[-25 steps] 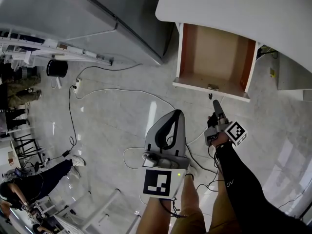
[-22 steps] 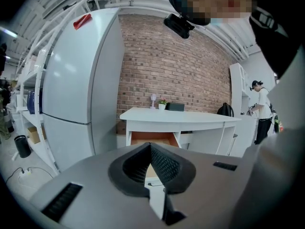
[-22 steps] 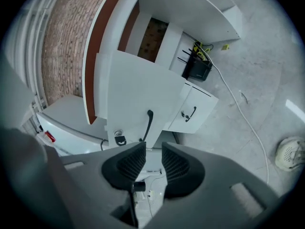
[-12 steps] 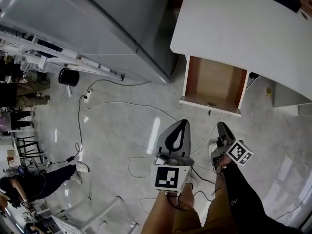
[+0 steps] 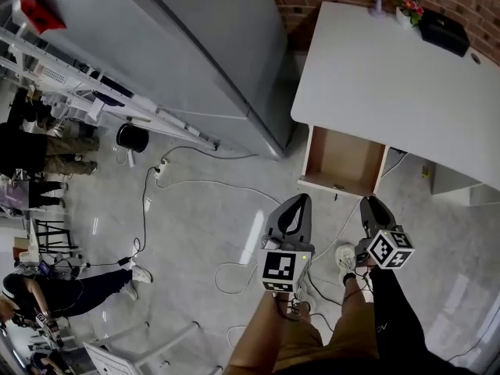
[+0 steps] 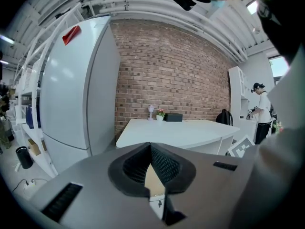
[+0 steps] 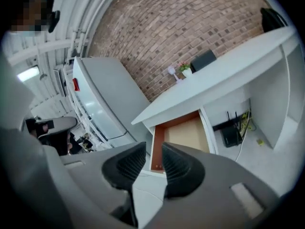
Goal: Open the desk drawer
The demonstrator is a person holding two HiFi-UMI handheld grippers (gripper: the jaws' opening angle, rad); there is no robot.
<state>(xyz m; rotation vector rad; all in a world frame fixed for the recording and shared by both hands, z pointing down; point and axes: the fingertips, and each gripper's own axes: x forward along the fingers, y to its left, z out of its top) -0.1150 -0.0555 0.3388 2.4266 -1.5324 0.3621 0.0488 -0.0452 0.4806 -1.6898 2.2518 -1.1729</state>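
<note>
The white desk (image 5: 391, 76) stands against the brick wall, and its drawer (image 5: 342, 161) is pulled out, showing a bare brown inside. Both grippers hang in the air short of the drawer front, touching nothing. My left gripper (image 5: 299, 199) is shut with its tips meeting and nothing in them. In the left gripper view, the left gripper (image 6: 150, 146) points at the desk (image 6: 176, 130). My right gripper (image 5: 371, 203) is open a little. In the right gripper view, the right gripper (image 7: 153, 149) has a narrow empty gap that frames the drawer (image 7: 183, 135).
A tall grey fridge (image 5: 195, 45) stands left of the desk. Cables (image 5: 195, 186) run across the marble floor by a black bin (image 5: 133, 137). A black box (image 5: 444, 31), a flowerpot and a small lamp sit on the desk's far edge. People stand at the far left (image 5: 39, 147).
Both grippers have risen and drawn back from the drawer, which now looks smaller and farther. The right gripper has rolled about its axis. The drawer stays open.
</note>
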